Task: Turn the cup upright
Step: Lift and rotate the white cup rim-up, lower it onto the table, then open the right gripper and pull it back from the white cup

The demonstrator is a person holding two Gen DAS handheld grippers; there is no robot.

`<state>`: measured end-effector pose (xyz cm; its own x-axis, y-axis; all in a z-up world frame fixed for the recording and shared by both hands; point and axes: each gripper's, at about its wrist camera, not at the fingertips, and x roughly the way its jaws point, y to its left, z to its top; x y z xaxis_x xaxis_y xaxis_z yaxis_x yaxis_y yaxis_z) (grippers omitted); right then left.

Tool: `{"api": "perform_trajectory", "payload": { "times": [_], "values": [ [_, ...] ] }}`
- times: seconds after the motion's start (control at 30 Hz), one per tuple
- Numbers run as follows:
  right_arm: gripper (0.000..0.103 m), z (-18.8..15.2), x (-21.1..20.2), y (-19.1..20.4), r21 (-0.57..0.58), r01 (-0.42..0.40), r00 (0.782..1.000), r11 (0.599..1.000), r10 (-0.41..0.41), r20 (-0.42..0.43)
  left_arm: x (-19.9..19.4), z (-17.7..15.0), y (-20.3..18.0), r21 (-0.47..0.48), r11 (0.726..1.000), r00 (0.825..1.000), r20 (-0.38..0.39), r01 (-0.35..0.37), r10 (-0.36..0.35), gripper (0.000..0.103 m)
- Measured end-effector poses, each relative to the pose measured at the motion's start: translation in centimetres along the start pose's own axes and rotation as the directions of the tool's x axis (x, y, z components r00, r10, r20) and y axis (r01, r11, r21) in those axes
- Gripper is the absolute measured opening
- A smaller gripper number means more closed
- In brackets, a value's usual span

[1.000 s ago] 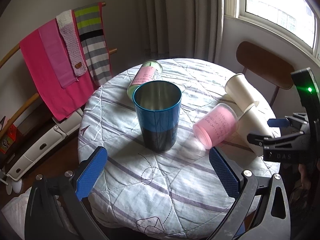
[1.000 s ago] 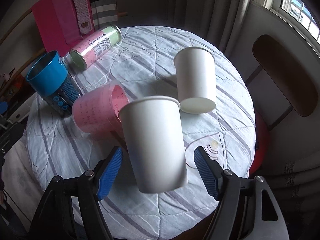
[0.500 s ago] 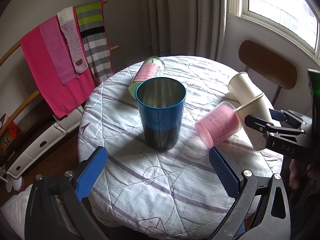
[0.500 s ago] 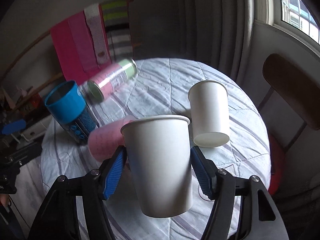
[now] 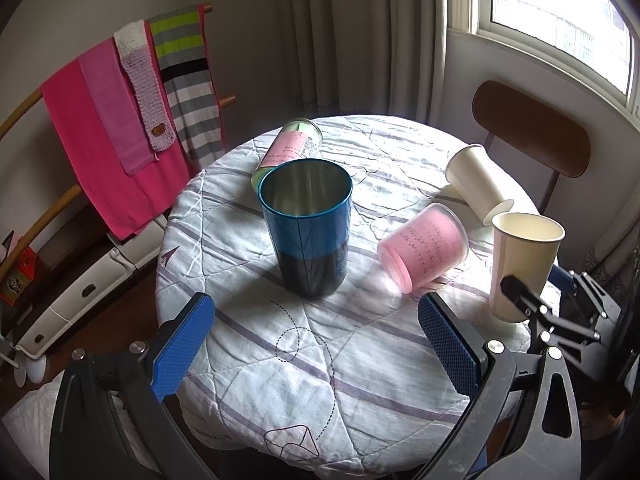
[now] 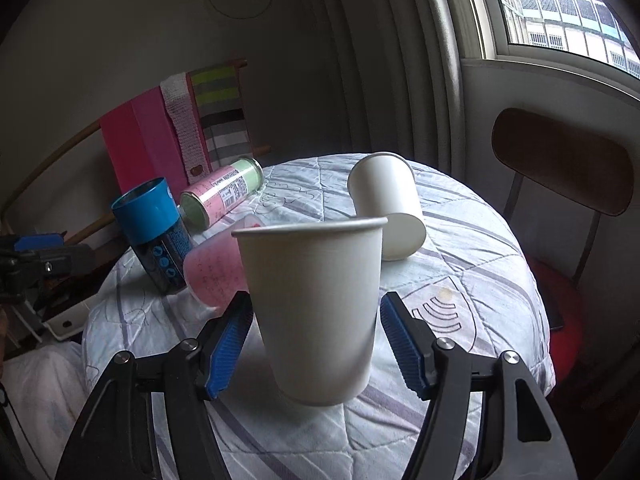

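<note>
A white paper cup (image 6: 316, 312) stands upright on the quilted table between the fingers of my right gripper (image 6: 316, 344); a small gap shows at each blue pad, so the jaws look open around it. It also shows in the left wrist view (image 5: 520, 264) at the right edge of the table. A second white paper cup (image 6: 390, 210) (image 5: 478, 182) lies on its side behind it. A pink cup (image 5: 424, 252) (image 6: 214, 274) lies on its side. My left gripper (image 5: 316, 348) is open and empty near the table's front, short of the upright blue tin cup (image 5: 306, 228).
A pink and green can (image 5: 286, 150) lies on its side at the back of the round table (image 5: 320, 380). A wooden chair (image 5: 532, 128) stands at the right. Towels hang on a rack (image 5: 120, 92) at the left. The blue tin cup also shows in the right wrist view (image 6: 154, 234).
My right gripper has turned the white paper cup from tilted, mouth raised, to upright on the table. The pads now stand slightly off its sides. My left gripper has stayed put.
</note>
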<state>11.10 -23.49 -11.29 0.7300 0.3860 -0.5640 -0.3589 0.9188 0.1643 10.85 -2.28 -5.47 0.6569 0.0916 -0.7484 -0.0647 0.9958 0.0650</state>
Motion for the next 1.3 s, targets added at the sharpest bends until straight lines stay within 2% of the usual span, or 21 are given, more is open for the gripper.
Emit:
{"api": "perform_trajectory", "payload": {
  "times": [0.13, 0.17, 0.23, 0.37, 0.5, 0.67, 0.73, 0.9, 1.13, 1.3],
  "values": [
    [0.067, -0.6, 0.3, 0.0, -0.015, 0.013, 1.0, 1.0, -0.013, -0.017, -0.1, -0.2, -0.2, 0.007, 1.0, 1.0, -0.005, 0.0, 0.0, 0.103],
    [0.061, -0.9, 0.2, 0.0, -0.025, 0.02, 1.0, 0.999, -0.021, -0.007, -0.1, -0.3, -0.3, 0.01, 1.0, 1.0, -0.005, 0.001, -0.001, 0.103],
    [0.062, -1.3, -0.1, -0.2, -0.024, 0.014, 1.0, 1.0, -0.014, -0.002, -0.2, -0.4, -0.4, 0.014, 1.0, 1.0, -0.006, 0.0, 0.0, 0.103],
    [0.061, -1.6, -0.7, -0.4, -0.018, 0.011, 0.996, 1.0, -0.009, 0.084, -0.3, -0.3, -0.5, 0.015, 1.0, 1.0, -0.002, 0.006, -0.006, 0.103],
    [0.061, -0.4, 0.8, -0.5, -0.004, 0.032, 0.99, 0.999, -0.031, 0.139, -0.4, -0.3, -0.4, 0.013, 1.0, 1.0, -0.001, 0.0, 0.0, 0.103],
    [0.061, 0.1, 3.1, -0.3, -0.023, 0.045, 0.997, 0.999, -0.044, 0.068, -0.1, -0.2, -0.1, 0.005, 1.0, 1.0, -0.009, -0.009, 0.009, 0.103],
    [0.062, -0.2, 2.7, 0.1, -0.04, 0.055, 0.996, 0.998, -0.052, 0.066, 0.0, -0.2, 0.0, 0.003, 1.0, 1.0, -0.01, -0.008, 0.008, 0.103],
    [0.062, -0.8, 1.5, 0.5, -0.037, 0.048, 0.999, 0.998, -0.048, -0.002, 0.4, -0.3, 0.0, -0.005, 1.0, 1.0, -0.015, -0.005, 0.005, 0.103],
    [0.068, -0.5, 0.3, 0.7, -0.019, 0.095, 0.995, 0.995, -0.096, -0.033, -0.2, -0.8, 0.0, -0.013, 1.0, 1.0, 0.001, -0.008, 0.008, 0.103],
    [0.077, 0.5, -2.4, 1.8, -0.024, 0.123, 0.992, 0.992, -0.123, -0.008, -0.8, -1.1, -0.2, -0.008, 1.0, 1.0, 0.009, -0.005, 0.005, 0.103]
  ]
}}
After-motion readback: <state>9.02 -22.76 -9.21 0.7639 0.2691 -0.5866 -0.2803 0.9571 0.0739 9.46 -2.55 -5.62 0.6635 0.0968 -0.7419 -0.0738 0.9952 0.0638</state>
